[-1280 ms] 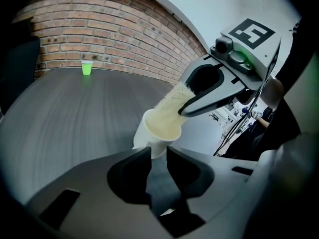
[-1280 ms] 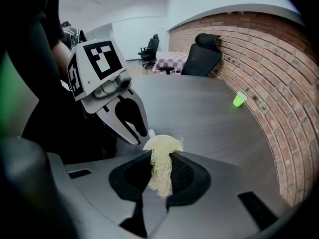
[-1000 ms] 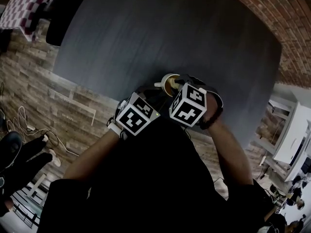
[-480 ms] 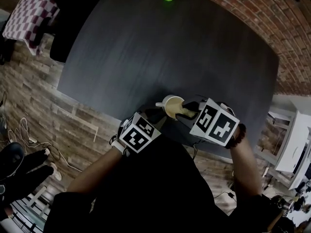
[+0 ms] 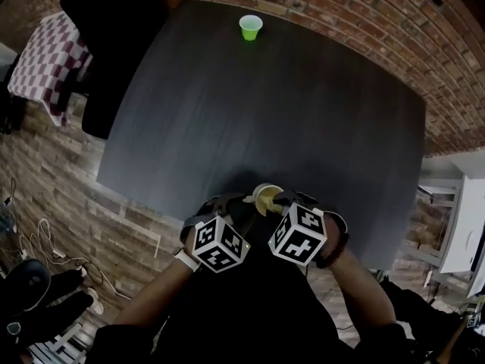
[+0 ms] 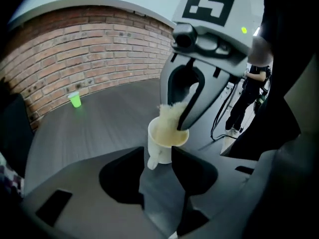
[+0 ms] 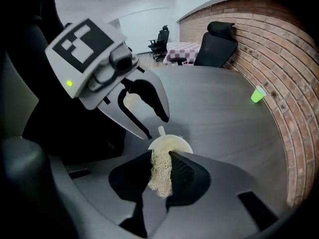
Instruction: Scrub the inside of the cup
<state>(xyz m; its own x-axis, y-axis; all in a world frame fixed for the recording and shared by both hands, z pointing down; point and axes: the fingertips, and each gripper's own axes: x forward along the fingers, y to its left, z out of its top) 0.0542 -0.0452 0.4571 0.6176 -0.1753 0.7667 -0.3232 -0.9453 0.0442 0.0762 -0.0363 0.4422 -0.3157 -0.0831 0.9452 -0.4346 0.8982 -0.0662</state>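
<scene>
A white cup (image 5: 265, 198) with a handle stands on the dark table (image 5: 303, 112) near its front edge. In the left gripper view the cup (image 6: 164, 139) sits between the tips of my left gripper (image 6: 158, 149). Those jaws have just been opening and stand open, off its sides. My right gripper (image 7: 160, 152) is shut on a pale fibrous scrubber (image 7: 159, 176) directly above the cup's (image 7: 174, 143) mouth. The scrubber (image 6: 172, 114) reaches down to the rim. In the head view both grippers (image 5: 246, 205) (image 5: 282, 199) flank the cup.
A small green cup (image 5: 250, 26) stands at the table's far edge beside the brick wall (image 5: 394, 29). A dark chair (image 7: 219, 44) and a checkered cloth (image 5: 49, 63) are off the table's far left. The table's front edge runs just below the white cup.
My left jaws have spread away from the cup's sides. The right gripper has risen, lifting the scrubber from inside the cup up to the rim. The head view has tilted.
</scene>
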